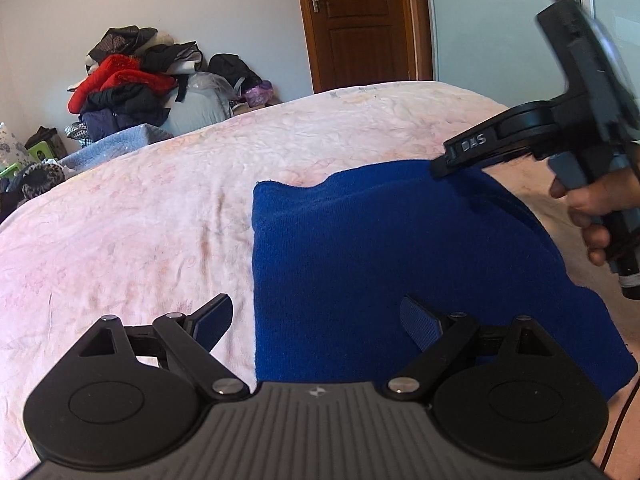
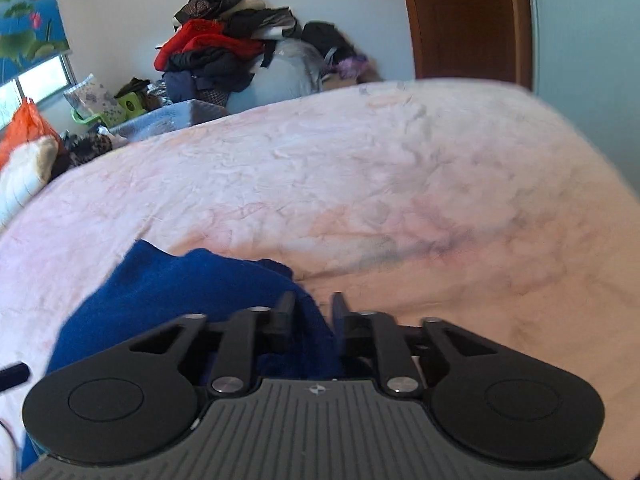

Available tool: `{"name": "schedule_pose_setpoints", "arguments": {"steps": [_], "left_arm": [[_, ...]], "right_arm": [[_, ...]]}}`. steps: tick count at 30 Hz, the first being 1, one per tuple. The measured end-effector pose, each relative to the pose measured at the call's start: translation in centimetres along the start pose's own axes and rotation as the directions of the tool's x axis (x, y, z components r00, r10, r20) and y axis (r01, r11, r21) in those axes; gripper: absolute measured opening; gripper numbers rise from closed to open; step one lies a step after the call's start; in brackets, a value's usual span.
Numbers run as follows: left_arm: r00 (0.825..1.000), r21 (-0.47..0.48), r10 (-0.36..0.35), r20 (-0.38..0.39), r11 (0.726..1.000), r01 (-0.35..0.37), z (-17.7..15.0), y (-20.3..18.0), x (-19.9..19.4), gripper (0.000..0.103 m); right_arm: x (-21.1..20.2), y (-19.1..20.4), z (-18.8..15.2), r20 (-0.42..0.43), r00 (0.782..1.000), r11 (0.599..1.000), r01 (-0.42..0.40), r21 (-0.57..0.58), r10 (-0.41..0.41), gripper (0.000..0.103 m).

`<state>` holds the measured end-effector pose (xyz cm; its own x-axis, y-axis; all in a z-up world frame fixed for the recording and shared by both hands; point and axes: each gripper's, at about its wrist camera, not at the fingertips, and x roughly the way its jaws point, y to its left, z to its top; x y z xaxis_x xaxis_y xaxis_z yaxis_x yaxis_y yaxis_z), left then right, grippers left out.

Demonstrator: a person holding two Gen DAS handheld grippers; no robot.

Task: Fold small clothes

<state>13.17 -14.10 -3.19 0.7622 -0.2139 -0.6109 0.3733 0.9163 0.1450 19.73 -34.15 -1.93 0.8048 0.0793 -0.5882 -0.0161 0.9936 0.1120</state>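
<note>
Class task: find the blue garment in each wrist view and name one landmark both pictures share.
Left wrist: blue garment fills the centre-right, flat on the pink bedspread.
Right wrist: blue garment sits lower left, bunched.
Shared landmark: red-topped clothes pile by the far wall.

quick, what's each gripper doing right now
Left gripper: open, empty, over the blue cloth.
Right gripper: part open, cloth between the jaws; grip cannot be told.

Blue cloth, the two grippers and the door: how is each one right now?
blue cloth: lying on the bed, one edge bunched up.
left gripper: open wide, empty.
right gripper: cloth between its fingers; grip unclear.
door: closed.
</note>
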Motion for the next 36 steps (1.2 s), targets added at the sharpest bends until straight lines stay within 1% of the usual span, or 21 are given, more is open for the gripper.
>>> {"name": "schedule_pose_setpoints", "arguments": {"steps": [1,2,3,5,6,7,9,11,12,16,18,20,23,25,27,29,31,33,34,36], "left_arm": [[1.0,-0.002,0.0,-0.002,1.0,0.0,0.0,0.1,0.0,0.091],[1.0,-0.005,-0.001,-0.003,1.0,0.001,-0.1,0.1,0.0,0.091],[1.0,-0.01,-0.004,-0.004,1.0,0.004,-0.1,0.1,-0.1,0.091],[1.0,-0.017,-0.009,-0.011,1.0,0.008,-0.2,0.1,-0.1,0.091],[1.0,-0.02,-0.01,-0.014,1.0,0.01,-0.2,0.1,-0.1,0.091],[1.0,-0.023,-0.011,-0.016,1.0,0.011,-0.3,0.1,-0.2,0.091],[1.0,-0.025,-0.014,-0.021,1.0,0.014,-0.5,0.1,-0.2,0.091],[0.999,-0.024,-0.015,-0.032,1.0,0.015,-0.7,0.0,-0.2,0.091],[0.999,-0.026,-0.017,-0.037,1.0,0.016,-0.8,0.0,-0.2,0.092],[0.999,-0.034,-0.019,-0.045,0.999,0.017,-1.1,0.2,-0.3,0.092],[0.999,-0.042,-0.021,-0.047,0.999,0.019,-1.1,0.2,-0.3,0.092],[0.999,-0.04,-0.021,-0.05,0.999,0.019,-1.2,0.1,-0.3,0.092],[0.998,-0.027,-0.022,-0.057,0.999,0.021,-1.4,-0.1,-0.2,0.092],[0.998,-0.021,-0.029,-0.05,0.999,0.028,-1.6,0.1,-0.5,0.092],[0.999,-0.03,-0.042,-0.023,0.999,0.041,-1.3,0.9,-0.9,0.092],[0.998,-0.053,-0.063,-0.005,0.997,0.063,-0.5,2.1,-0.7,0.092],[0.993,-0.117,-0.115,-0.011,0.987,0.113,0.6,4.0,0.2,0.092],[0.979,-0.196,-0.202,-0.026,0.961,0.193,1.4,6.0,1.5,0.092],[0.966,-0.235,-0.254,-0.045,0.943,0.236,1.7,6.9,2.5,0.092],[0.93,-0.31,-0.357,-0.082,0.896,0.317,2.0,8.3,4.4,0.092]], "right_arm": [[-1.2,0.4,-0.1,0.039,0.999,0.999,0.022,-0.024,-0.021,0.053],[-2.2,0.8,-0.1,0.063,0.998,0.999,0.015,-0.037,-0.012,0.054],[-3.1,1.1,-0.2,0.067,0.997,0.999,-0.02,-0.045,0.023,0.054],[-4.3,1.7,-0.6,0.036,0.993,0.992,-0.106,-0.062,0.109,0.057],[-4.6,2.0,-1.0,0.013,0.991,0.989,-0.132,-0.069,0.133,0.058],[-4.6,2.4,-1.5,-0.014,0.99,0.987,-0.142,-0.08,0.142,0.061],[-4.6,3.0,-2.8,-0.055,0.991,0.985,-0.128,-0.115,0.122,0.063],[-4.3,3.3,-4.0,-0.081,0.995,0.987,-0.061,-0.147,0.05,0.069],[-4.6,3.3,-4.4,-0.07,0.997,0.988,-0.038,-0.148,0.028,0.069],[-7.6,3.4,-5.4,0.004,0.999,0.993,-0.048,-0.111,0.049,0.07],[-8.8,3.7,-6.0,0.017,0.998,0.992,-0.064,-0.113,0.066,0.072],[-9.0,3.9,-6.8,-0.006,0.997,0.989,-0.082,-0.123,0.081,0.077],[-7.9,4.1,-8.4,-0.071,0.996,0.986,-0.068,-0.155,0.058,0.079],[-8.3,3.6,-8.8,-0.049,0.996,0.99,-0.077,-0.114,0.072,0.079],[-9.5,2.7,-8.6,0.001,0.995,0.994,-0.097,-0.059,0.098,0.08],[-10.1,1.0,-8.3,0.043,0.994,0.994,-0.106,0.018,0.105,0.09],[-9.7,-1.4,-8.0,0.044,0.992,0.985,-0.12,0.122,0.115,0.092],[-8.9,-4.0,-8.1,0.03,0.99,0.961,-0.144,0.238,0.141,0.092],[-8.3,-5.1,-8.2,0.019,0.983,0.939,-0.178,0.293,0.181,0.092],[-7.1,-6.6,-8.6,0.01,0.96,0.89,-0.262,0.373,0.279,0.091]]}}
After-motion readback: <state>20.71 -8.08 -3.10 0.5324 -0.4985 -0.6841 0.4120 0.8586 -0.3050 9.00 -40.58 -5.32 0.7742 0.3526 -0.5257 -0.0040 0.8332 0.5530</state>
